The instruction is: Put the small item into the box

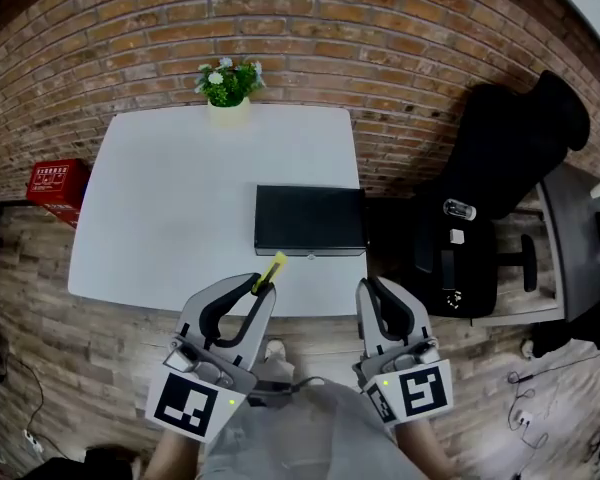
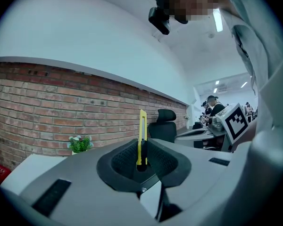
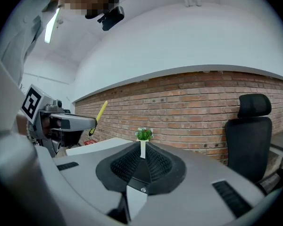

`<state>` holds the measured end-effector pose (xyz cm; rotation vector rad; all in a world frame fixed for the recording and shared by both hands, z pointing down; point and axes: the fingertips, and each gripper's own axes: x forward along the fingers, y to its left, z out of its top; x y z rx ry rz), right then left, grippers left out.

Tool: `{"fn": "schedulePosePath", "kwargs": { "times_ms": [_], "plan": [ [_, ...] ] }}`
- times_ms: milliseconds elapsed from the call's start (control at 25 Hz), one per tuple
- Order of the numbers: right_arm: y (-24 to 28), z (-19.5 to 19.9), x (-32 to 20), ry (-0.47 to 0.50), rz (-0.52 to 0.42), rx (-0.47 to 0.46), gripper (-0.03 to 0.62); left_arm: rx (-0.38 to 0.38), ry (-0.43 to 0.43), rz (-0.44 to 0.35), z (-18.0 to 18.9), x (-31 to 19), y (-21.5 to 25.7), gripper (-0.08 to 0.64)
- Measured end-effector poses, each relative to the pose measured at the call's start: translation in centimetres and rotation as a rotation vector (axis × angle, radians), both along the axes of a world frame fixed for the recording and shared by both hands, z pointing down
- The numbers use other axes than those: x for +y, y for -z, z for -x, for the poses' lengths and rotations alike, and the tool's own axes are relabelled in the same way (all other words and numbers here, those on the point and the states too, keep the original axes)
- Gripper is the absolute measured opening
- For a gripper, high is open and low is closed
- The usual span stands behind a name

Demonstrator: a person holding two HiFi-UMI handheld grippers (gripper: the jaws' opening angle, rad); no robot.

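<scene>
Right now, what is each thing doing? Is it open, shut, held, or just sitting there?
left gripper: shut on the yellow stick.
yellow stick: held, poking up out of the jaws.
right gripper: shut, nothing in it.
box: lid closed, lying flat on the table.
plant: upright at the table's far edge.

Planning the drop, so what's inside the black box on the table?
The black box shows only its closed top; the inside is covered. The left gripper holds the yellow strip.
</scene>
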<state>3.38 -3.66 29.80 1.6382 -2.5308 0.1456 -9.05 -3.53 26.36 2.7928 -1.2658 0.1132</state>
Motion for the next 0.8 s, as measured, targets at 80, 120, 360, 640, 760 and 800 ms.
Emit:
{"fn": "schedulePosePath", "kwargs": {
  "times_ms": [80, 120, 360, 640, 760, 800],
  "plan": [
    [0.1, 0.3, -0.7, -0.007, 0.003, 0.001, 0.058, -0.001, -0.01, 0.004, 0.2, -0.7, 0.0, 0.074],
    [0.1, 0.5, -1.0, -0.01, 0.005, 0.002, 0.058, 0.0, -0.013, 0.006, 0.3, -1.1, 0.0, 0.074],
    [-0.5, 0.6, -2.0, -0.019, 0.019, 0.008, 0.058, 0.004, -0.029, 0.021, 0.2, -2.3, -0.5, 0.074],
    [-0.8, 0.0, -3.0, 0.009, 0.03, 0.006, 0.058, 0.005, -0.011, 0.023, -0.7, -3.3, -0.6, 0.074],
    [-0.9, 0.1, -3.5, 0.034, 0.034, 0.003, 0.058, -0.006, 0.002, 0.025, -0.9, -3.4, -0.6, 0.074],
    [-0.9, 0.2, -3.7, 0.044, 0.033, 0.002, 0.058, -0.009, 0.008, 0.026, -0.9, -3.4, -0.7, 0.074]
  ]
}}
